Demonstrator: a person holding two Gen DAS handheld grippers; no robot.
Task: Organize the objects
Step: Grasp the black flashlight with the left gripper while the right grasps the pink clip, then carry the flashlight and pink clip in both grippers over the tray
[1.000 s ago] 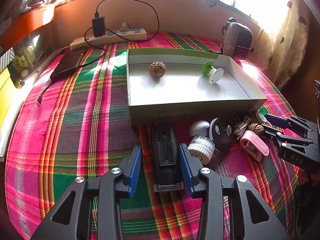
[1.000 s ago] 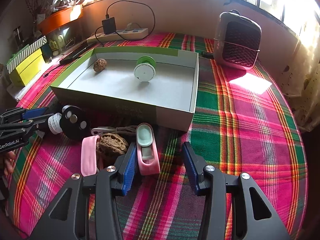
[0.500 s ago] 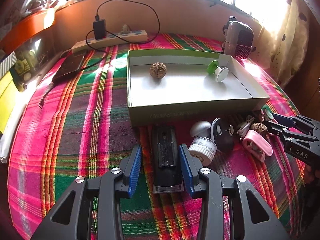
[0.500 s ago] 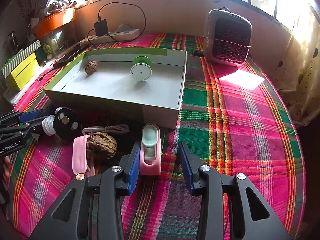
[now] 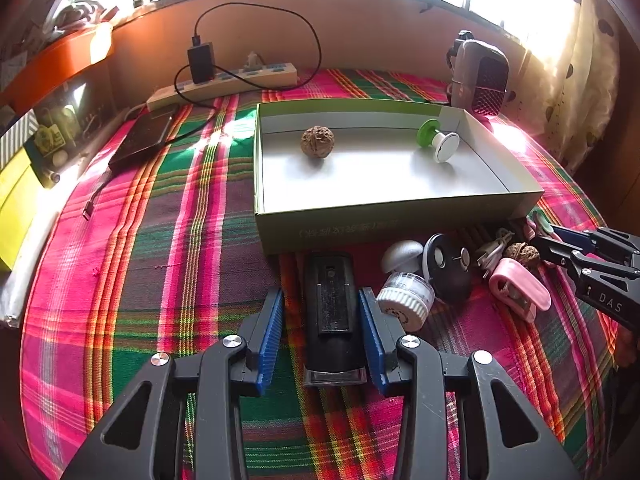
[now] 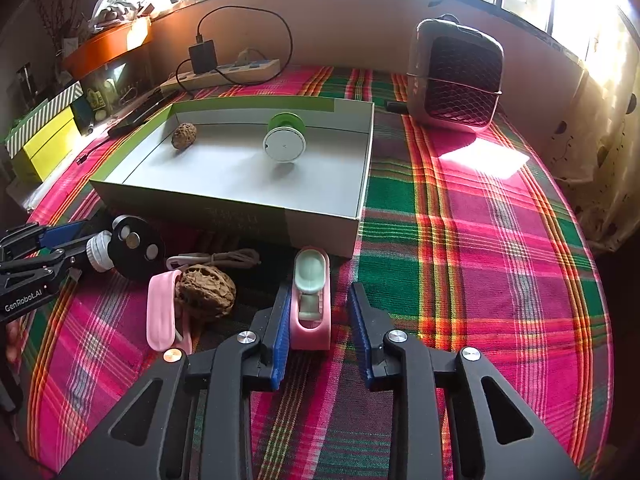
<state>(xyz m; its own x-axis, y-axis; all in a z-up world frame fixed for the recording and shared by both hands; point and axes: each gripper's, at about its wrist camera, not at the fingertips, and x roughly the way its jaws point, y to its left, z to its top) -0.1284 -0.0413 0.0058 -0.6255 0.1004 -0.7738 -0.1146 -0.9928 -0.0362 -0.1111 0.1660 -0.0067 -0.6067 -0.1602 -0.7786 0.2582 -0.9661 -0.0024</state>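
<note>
- The left claw (image 5: 322, 320) straddles a black rectangular device (image 5: 331, 312) lying on the plaid cloth (image 5: 160, 260) just in front of the open box (image 5: 400, 220). Its jaws stand wide and are beginning to close, with a visible gap between each blue pad and the device.
- The device's long axis runs straight away from the claw toward the box wall, so the pads face its two long sides. As I judge it, only squeezing is needed.
- The right claw (image 6: 318, 320) brackets a pink clip (image 6: 311, 304) with a pale green tab, also lying lengthwise along the claw's line. Its jaws are closing and already narrow: the left pad sits against the clip's side, while the right pad shows a thin gap.
- Each hand is nearer its own target; the clutter between them stays untouched: a white ribbed cap (image 5: 406, 304), a black disc (image 5: 448, 272), a walnut (image 6: 205, 292) and a second pink clip (image 6: 162, 312).
- The box, just beyond both claws, already holds another walnut (image 5: 317, 142) and a green-and-white spool (image 5: 438, 142).
- Lift height over the near box wall looks like the point to watch.
</note>
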